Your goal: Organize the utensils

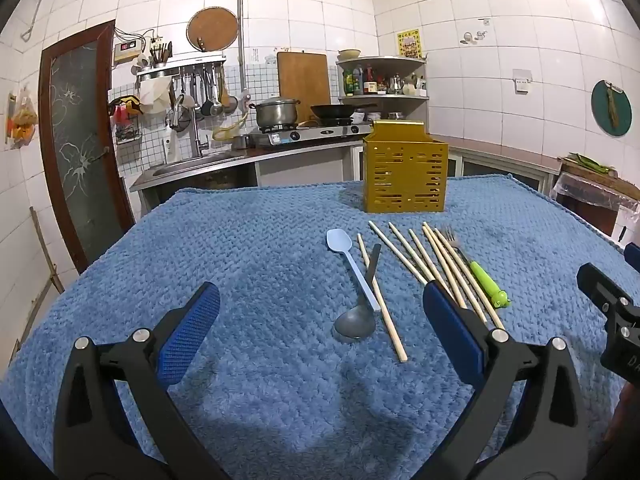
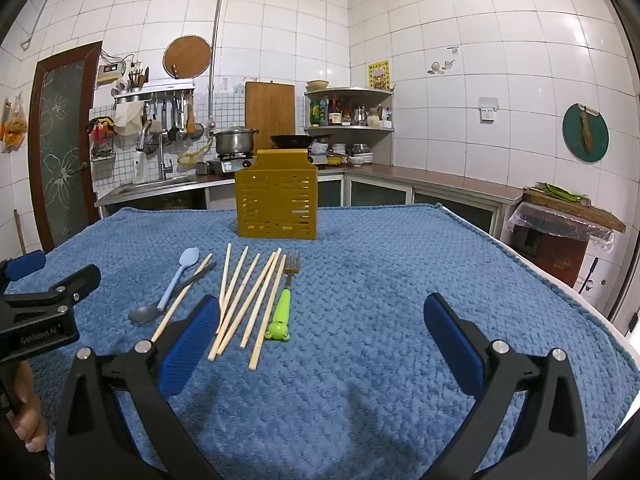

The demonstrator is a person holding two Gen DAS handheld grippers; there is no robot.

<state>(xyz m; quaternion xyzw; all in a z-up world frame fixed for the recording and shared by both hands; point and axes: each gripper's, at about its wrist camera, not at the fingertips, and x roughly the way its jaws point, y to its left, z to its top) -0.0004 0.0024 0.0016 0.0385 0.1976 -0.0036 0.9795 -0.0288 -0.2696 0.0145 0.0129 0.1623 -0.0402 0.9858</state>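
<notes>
Each handheld gripper, left gripper (image 1: 320, 312) and right gripper (image 2: 322, 316), has a glossy black plastic frame with triangular cut-outs, round silver rivets at its pivots and two long fingers (image 1: 188, 336) faced with ribbed blue pads, while white lettering marks the left one's black side.

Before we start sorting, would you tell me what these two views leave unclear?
- Yellow holder: inside hidden by its own walls, both views.
- Chopsticks: near ends covered by the left gripper's finger, left view.
- Right gripper: only its tip shows at the left view's edge.
</notes>
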